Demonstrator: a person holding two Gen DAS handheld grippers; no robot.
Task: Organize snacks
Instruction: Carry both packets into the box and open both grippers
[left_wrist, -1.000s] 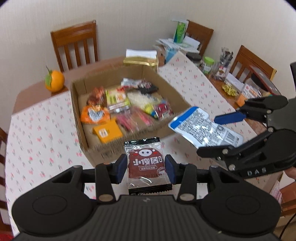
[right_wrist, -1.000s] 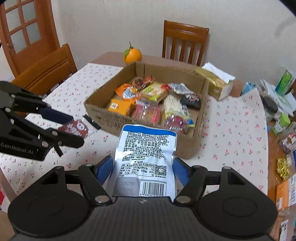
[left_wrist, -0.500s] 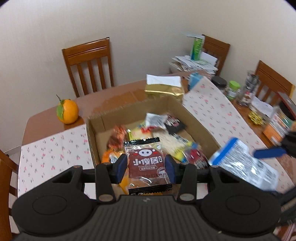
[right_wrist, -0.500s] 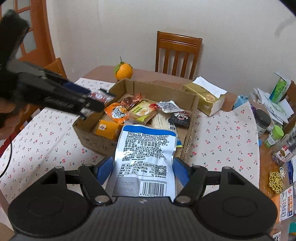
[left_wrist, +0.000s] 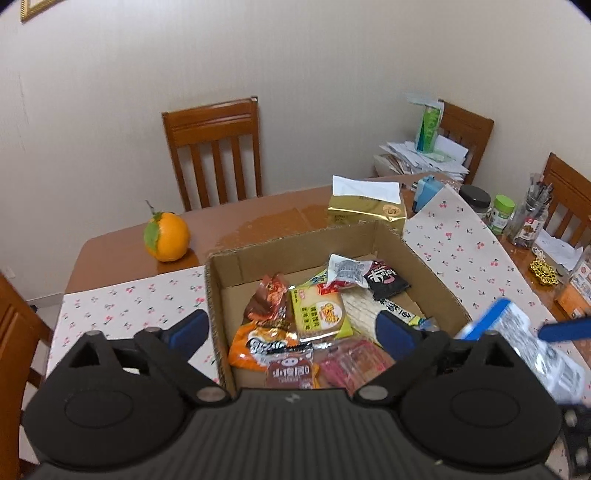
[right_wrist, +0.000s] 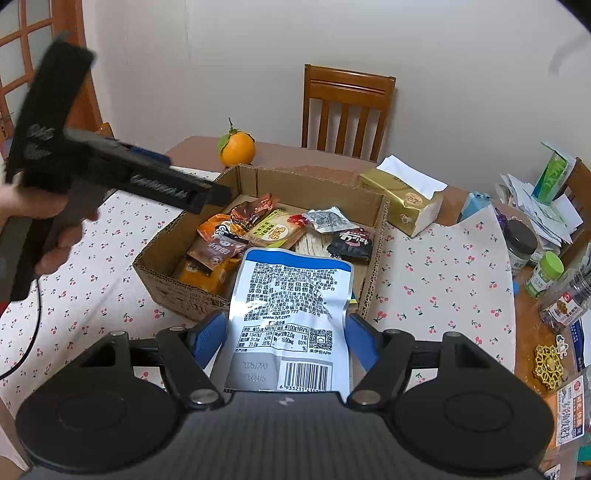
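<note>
The left tongs (left_wrist: 291, 330) are opening over the cardboard box (left_wrist: 417, 247), and the red pig packet (left_wrist: 291, 373), gripped a second ago, now lies inside among other snacks. The right tongs (right_wrist: 286, 338) clamp the white-blue pouch (right_wrist: 291, 310) near the box. An orange (left_wrist: 166, 236) and tissue pack (left_wrist: 365, 206) sit on the far surface (left_wrist: 122, 306).

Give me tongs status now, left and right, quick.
Left tongs: jaws opening, nothing between them; small dark red pig-logo snack packet lies in the cardboard box.
Right tongs: shut on the blue-and-white foil snack pouch.
</note>
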